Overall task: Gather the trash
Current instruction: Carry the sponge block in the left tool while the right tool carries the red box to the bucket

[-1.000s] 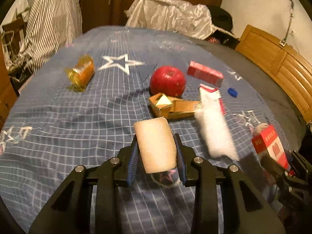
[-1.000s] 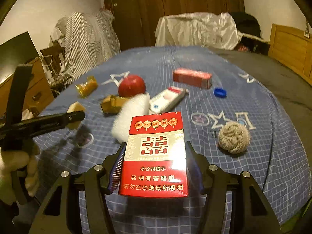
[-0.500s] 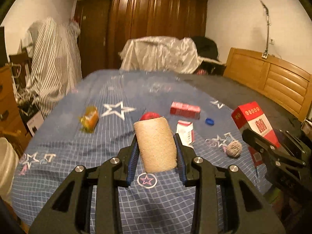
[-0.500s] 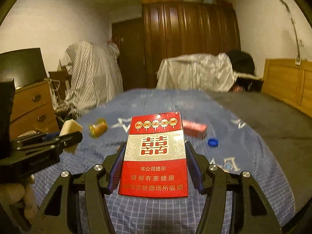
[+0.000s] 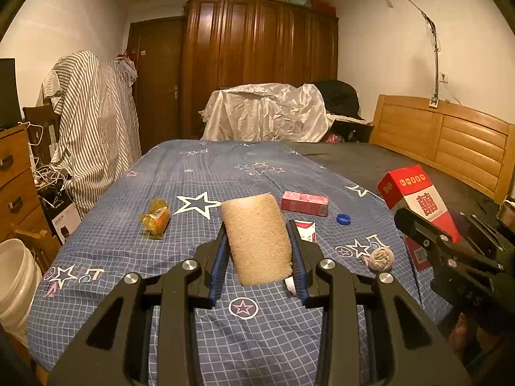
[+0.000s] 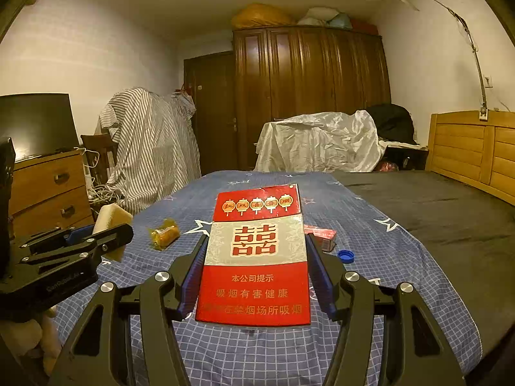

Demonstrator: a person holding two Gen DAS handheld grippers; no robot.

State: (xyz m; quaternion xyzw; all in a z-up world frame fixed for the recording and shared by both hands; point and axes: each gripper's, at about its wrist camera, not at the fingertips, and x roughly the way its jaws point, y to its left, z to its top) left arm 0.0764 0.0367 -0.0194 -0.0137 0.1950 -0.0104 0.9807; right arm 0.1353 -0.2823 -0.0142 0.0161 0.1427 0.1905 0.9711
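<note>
My left gripper (image 5: 257, 254) is shut on a beige sponge (image 5: 256, 238) and holds it above the near end of the blue bedspread (image 5: 161, 273). My right gripper (image 6: 256, 276) is shut on a red and silver cigarette pack (image 6: 256, 257), also raised above the bed; it shows at the right of the left wrist view (image 5: 418, 202). On the bed lie an orange wrapper (image 5: 155, 218), a pink-red box (image 5: 304, 203), a blue bottle cap (image 5: 343, 218), a white and red pack (image 5: 305, 230) and a grey scrub ball (image 5: 380, 259).
A white bucket (image 5: 13, 280) stands at the bed's left corner. A wooden dresser (image 6: 48, 189) and a striped covered chair (image 5: 93, 135) are on the left. A wooden headboard (image 5: 450, 148) runs along the right. A wardrobe (image 5: 257, 64) is behind.
Both grippers rose and tilted up from the bed with their loads, so the room came into view. The apple and brown carton are now hidden behind the sponge.
</note>
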